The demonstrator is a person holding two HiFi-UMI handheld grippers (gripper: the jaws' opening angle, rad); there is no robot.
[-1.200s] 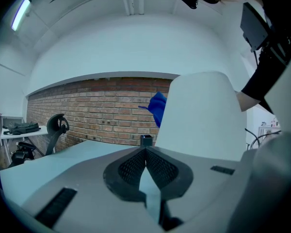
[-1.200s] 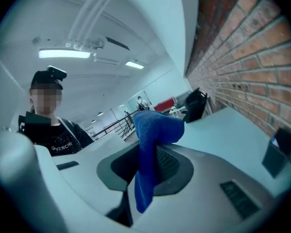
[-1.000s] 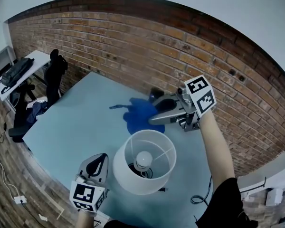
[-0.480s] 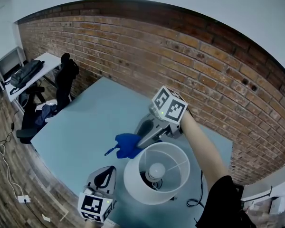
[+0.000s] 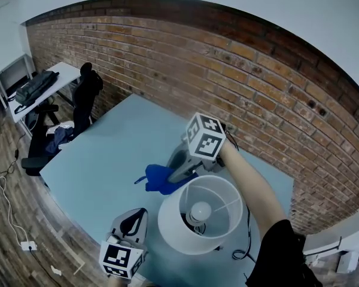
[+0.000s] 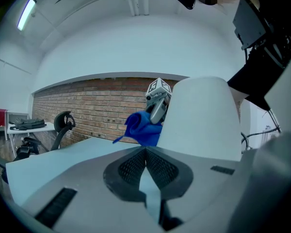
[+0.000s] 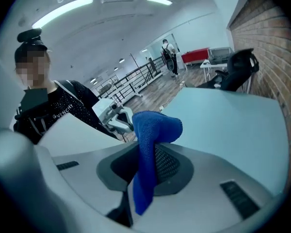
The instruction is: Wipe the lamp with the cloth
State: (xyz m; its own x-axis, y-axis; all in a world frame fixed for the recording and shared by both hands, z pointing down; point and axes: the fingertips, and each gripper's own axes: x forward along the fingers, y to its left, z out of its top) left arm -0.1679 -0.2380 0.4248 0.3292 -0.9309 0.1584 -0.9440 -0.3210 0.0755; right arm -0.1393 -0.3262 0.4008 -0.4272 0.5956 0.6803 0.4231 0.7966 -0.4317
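Note:
A white lamp [image 5: 198, 214] with a drum shade and a bare bulb stands near the front of the pale blue table [image 5: 107, 154]. My right gripper [image 5: 172, 177] is shut on a blue cloth [image 5: 160, 178], bunched and held just left of the shade's upper rim; whether it touches the shade is unclear. The right gripper view has the cloth [image 7: 150, 144] pinched between the jaws. My left gripper [image 5: 130, 219] sits low at the table's front edge, left of the lamp, shut with nothing in it. In the left gripper view the shade [image 6: 199, 115] and cloth [image 6: 141, 127] lie ahead.
A brick wall [image 5: 239, 82] runs behind the table. The lamp's black cable [image 5: 242, 247] trails off the table's right front. A black office chair [image 5: 84, 97] and a white side desk [image 5: 42, 85] stand at the far left.
My right gripper has lifted the blue cloth off the table and carried it toward the lamp shade's left side. The left gripper has stayed near the front edge.

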